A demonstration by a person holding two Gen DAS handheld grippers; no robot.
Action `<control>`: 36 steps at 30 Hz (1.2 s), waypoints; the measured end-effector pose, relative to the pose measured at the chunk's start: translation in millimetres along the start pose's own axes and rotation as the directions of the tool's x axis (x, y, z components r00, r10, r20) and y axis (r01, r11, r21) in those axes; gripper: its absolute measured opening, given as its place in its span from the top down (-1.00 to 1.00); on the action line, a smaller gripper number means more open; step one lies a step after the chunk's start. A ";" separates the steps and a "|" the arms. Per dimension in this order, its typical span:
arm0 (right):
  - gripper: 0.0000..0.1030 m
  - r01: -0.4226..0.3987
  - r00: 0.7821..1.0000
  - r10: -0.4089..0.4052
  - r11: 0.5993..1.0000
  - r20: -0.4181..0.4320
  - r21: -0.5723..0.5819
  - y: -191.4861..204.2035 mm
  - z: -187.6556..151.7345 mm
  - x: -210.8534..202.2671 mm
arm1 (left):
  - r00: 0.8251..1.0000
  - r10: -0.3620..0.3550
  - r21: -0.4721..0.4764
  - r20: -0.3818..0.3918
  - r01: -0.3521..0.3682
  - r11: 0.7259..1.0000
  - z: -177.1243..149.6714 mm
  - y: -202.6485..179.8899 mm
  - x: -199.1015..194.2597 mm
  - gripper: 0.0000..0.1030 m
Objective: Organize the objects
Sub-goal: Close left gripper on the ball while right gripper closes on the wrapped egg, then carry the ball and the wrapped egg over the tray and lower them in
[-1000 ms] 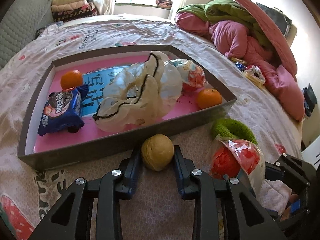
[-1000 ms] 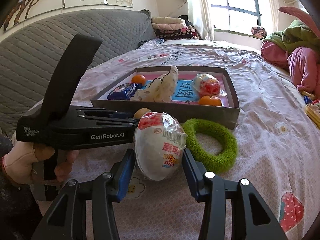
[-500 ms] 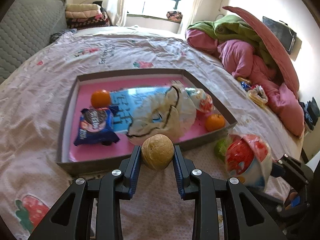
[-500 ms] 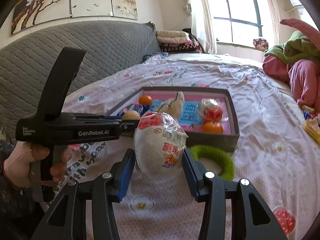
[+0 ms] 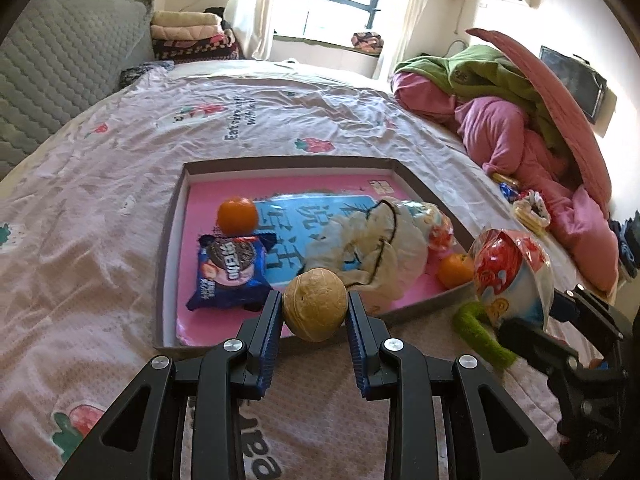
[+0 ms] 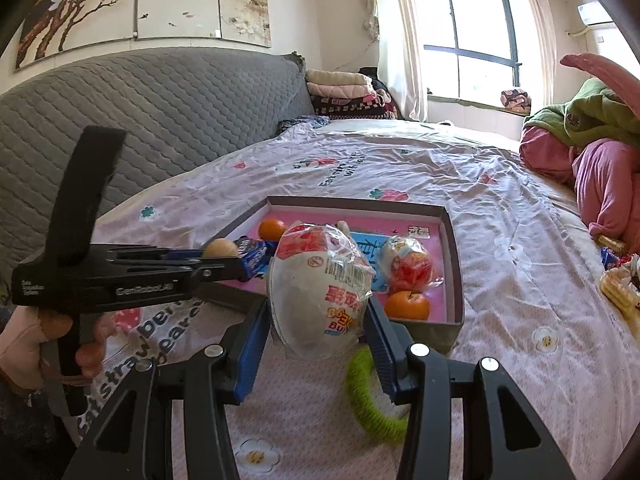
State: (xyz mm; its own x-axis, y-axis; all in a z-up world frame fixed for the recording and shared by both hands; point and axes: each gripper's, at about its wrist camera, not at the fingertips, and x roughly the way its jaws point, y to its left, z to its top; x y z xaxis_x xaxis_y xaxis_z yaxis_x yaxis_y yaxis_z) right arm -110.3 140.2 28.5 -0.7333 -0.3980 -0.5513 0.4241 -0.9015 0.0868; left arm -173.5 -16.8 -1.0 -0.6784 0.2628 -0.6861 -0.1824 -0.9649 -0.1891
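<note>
Tan and hard-shelled, the walnut (image 5: 315, 305) sits pinched between the blue pads of your left claw (image 5: 314, 322), jaws drawn in narrow on it. It hangs clear of the bed, right over the near wall of the box (image 5: 170, 240), toward that wall's left half. Your right claw (image 6: 318, 338) stands wider and is clamped on the wrapped toy egg (image 6: 320, 292), its long axis upright between the pads and tipped a little; from the right wrist view it hangs just short of the box's near wall.

What the coming move turns on, as I judge it: the box lies straight ahead of and below both claws, and your left hand is the nearer, already at the rim. Inside, the cookie packet (image 5: 230, 270) fills the near-left part, with an orange (image 5: 237, 216) behind it; a crumpled white bag (image 5: 372, 252) takes the middle, and a second orange (image 5: 454, 270) sits at the near-right corner. Bare pink floor shows along the near wall between the packet and the bag, so the walnut probably only needs to go slightly forward and down. The green ring (image 6: 370, 400) lies on the bedsheet outside the box, below the egg.
</note>
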 end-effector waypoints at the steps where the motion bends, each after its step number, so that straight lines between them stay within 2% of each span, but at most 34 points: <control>1: 0.06 0.004 1.000 -0.004 1.000 0.001 0.002 -1.1 1.3 1.5 | 1.000 0.003 -0.004 0.004 -0.003 1.000 1.1 2.4 0.1 0.39; 15: 0.06 0.026 1.000 -0.026 0.999 0.010 -0.025 -14.3 23.2 27.3 | 0.999 0.035 -0.004 0.031 -0.035 0.999 17.2 19.6 4.5 0.39; 36: 0.06 0.000 0.995 -0.007 0.997 -0.099 -0.072 -14.4 19.3 86.0 | 0.999 0.039 0.046 0.007 -0.039 0.998 18.4 8.2 49.4 0.38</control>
State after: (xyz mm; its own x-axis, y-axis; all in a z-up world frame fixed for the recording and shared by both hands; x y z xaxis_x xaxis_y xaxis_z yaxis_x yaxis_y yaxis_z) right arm -189.7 115.7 -4.1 -0.6800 -0.3727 -0.6314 0.4611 -0.8870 0.0270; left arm -221.7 -11.8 -23.5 -0.6896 0.2254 -0.6883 -0.1883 -0.9735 -0.1301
